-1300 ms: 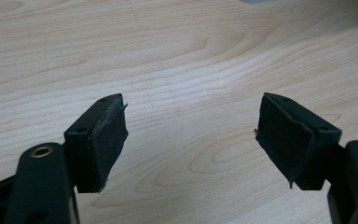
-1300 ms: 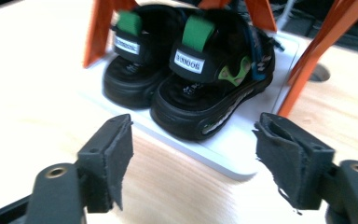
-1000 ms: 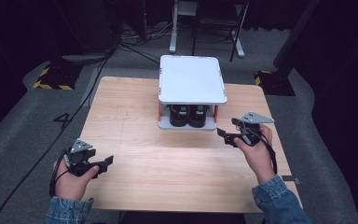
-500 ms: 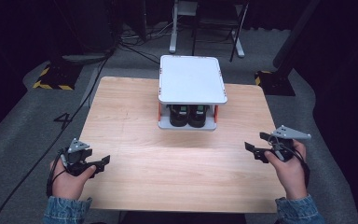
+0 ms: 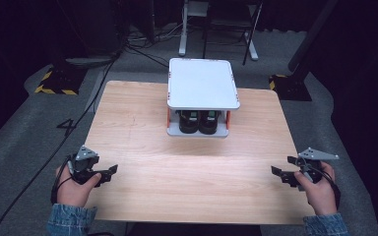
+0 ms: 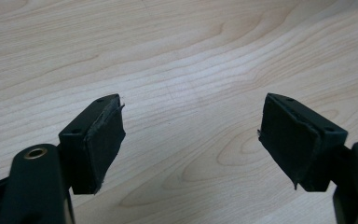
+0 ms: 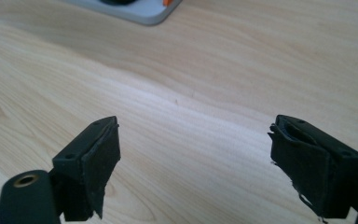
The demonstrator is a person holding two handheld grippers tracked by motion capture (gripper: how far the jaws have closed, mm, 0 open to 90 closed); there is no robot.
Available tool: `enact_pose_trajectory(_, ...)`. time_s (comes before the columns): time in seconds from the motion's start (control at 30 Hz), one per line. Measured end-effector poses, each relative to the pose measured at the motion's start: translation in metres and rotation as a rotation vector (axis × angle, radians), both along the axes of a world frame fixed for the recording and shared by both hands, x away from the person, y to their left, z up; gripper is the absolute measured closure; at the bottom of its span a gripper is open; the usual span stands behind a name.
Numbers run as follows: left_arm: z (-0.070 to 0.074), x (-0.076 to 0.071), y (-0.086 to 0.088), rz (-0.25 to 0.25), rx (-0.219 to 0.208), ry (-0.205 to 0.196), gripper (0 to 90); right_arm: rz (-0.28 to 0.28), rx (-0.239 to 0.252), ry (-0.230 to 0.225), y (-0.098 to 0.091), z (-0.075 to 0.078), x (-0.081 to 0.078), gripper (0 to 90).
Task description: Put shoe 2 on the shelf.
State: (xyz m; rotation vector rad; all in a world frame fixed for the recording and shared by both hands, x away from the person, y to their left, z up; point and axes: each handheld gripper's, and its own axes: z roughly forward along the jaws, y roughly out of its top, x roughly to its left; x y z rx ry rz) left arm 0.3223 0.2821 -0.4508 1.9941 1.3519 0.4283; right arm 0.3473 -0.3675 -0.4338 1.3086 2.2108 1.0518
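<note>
Drawn back from beside the white two-tier stand point(image 5: 203, 83), the right gripper point(image 5: 284, 175) now sits at the table's four o'clock corner, its black jaws having just opened wider, spread with nothing between them. At eight o'clock the left gripper point(image 5: 107, 173) hovers in a denim-sleeved hand, its frayed foam pads point(image 6: 103, 140) likewise apart over pale, grained wood table point(image 5: 187, 172). At twelve o'clock the stand, flat-topped with rounded corners and orange posts, shelters two dark objects point(image 5: 198, 121); their labels are unreadable.
</note>
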Motion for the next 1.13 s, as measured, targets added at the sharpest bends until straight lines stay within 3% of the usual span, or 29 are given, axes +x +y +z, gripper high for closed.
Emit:
enact_pose_trajectory(0.07, -0.002, 0.001, 0.0, -0.006, 0.0, 0.003, 21.6, 0.001, -0.001, 0.01, 0.0, -0.004, 0.0, 16.3)
enact_pose_trajectory(0.17, -0.007, 0.003, 0.0, -0.024, 0.026, 0.012, 19.0, 0.019, -0.041, 0.075, 0.0, -0.019, 0.002, 16.4)
enact_pose_trajectory(0.2, -0.007, 0.003, 0.0, -0.024, 0.026, 0.012, 18.7, 0.019, -0.041, 0.075, 0.0, -0.019, 0.002, 16.4)
enact_pose_trajectory(0.23, -0.008, 0.003, 0.0, -0.032, 0.04, 0.015, 18.7, 0.017, -0.083, 0.118, -0.001, -0.026, 0.005, 16.5)
enact_pose_trajectory(0.3, -0.011, 0.004, 0.0, -0.034, 0.055, 0.024, 18.8, -0.004, -0.097, 0.115, -0.001, -0.033, 0.007, 16.7)
enact_pose_trajectory(0.47, -0.013, 0.005, 0.001, -0.034, 0.056, 0.03, 18.7, 0.007, -0.11, 0.132, 0.0, -0.049, 0.013, 16.5)
enact_pose_trajectory(0.53, -0.013, 0.004, 0.001, -0.034, 0.055, 0.033, 18.7, 0.006, -0.119, 0.13, 0.001, -0.051, 0.013, 16.6)
enact_pose_trajectory(0.63, -0.014, 0.005, 0.001, -0.031, 0.063, 0.036, 18.6, -0.004, -0.127, 0.071, 0.002, -0.058, 0.016, 16.7)
enact_pose_trajectory(0.83, -0.015, 0.005, 0.0, -0.037, 0.072, 0.032, 18.3, 0.0, -0.098, 0.039, 0.005, -0.066, 0.019, 13.3)
enact_pose_trajectory(0.9, -0.016, 0.005, 0.0, -0.033, 0.066, 0.036, 18.2, -0.02, -0.076, 0.001, 0.007, -0.071, 0.02, 8.6)
enact_pose_trajectory(1.13, -0.015, 0.005, 0.0, -0.036, 0.068, 0.036, 18.3, -0.022, -0.078, 0.003, 0.007, -0.071, 0.02, 8.2)
